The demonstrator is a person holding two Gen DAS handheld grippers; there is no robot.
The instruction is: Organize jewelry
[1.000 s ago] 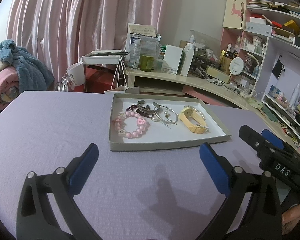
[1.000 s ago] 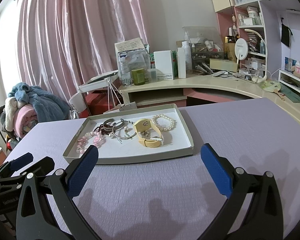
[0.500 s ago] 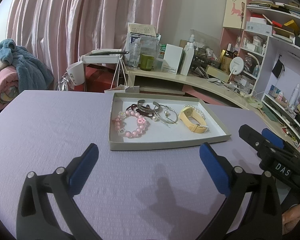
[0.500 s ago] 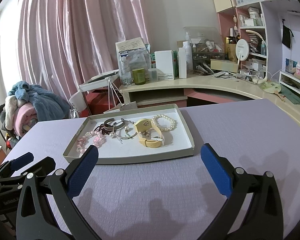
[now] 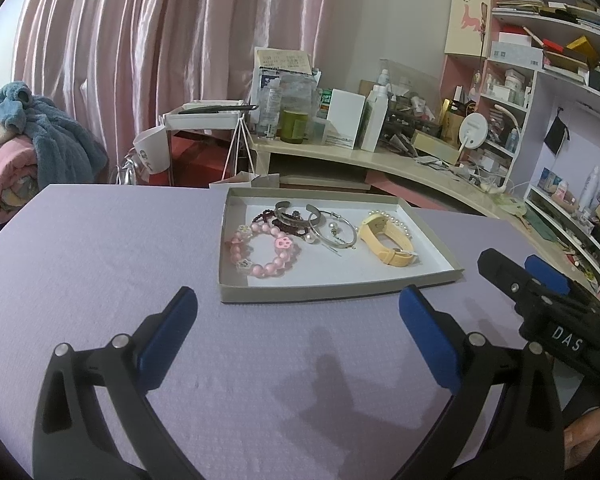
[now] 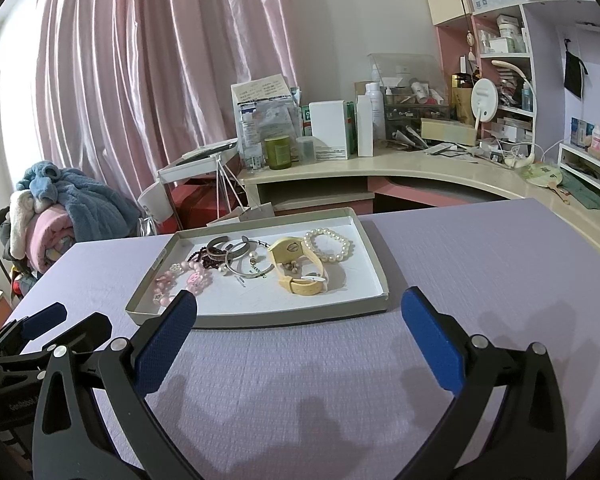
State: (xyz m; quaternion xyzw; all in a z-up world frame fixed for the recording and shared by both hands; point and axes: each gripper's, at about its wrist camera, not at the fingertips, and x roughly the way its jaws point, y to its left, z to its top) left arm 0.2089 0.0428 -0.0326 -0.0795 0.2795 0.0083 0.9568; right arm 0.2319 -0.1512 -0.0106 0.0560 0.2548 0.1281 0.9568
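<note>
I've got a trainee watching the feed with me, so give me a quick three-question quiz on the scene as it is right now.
1. True or false: the left gripper is shut on a bracelet.
2. Which piece in the tray lies nearest its right end: A pink bead bracelet, B pearl bracelet, C silver bangle?
3. Fill in: the yellow watch lies ___ the tray.

Key: 1 false, both the left and the right gripper are open and empty; 2 B; 3 inside.

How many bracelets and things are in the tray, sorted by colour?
In the tray:
Pink bead bracelet: 1
White pearl bracelet: 1
Dark red bead bracelet: 1
Silver bangles: at least 2, they overlap
Yellow watch: 1
Total: about 6
</note>
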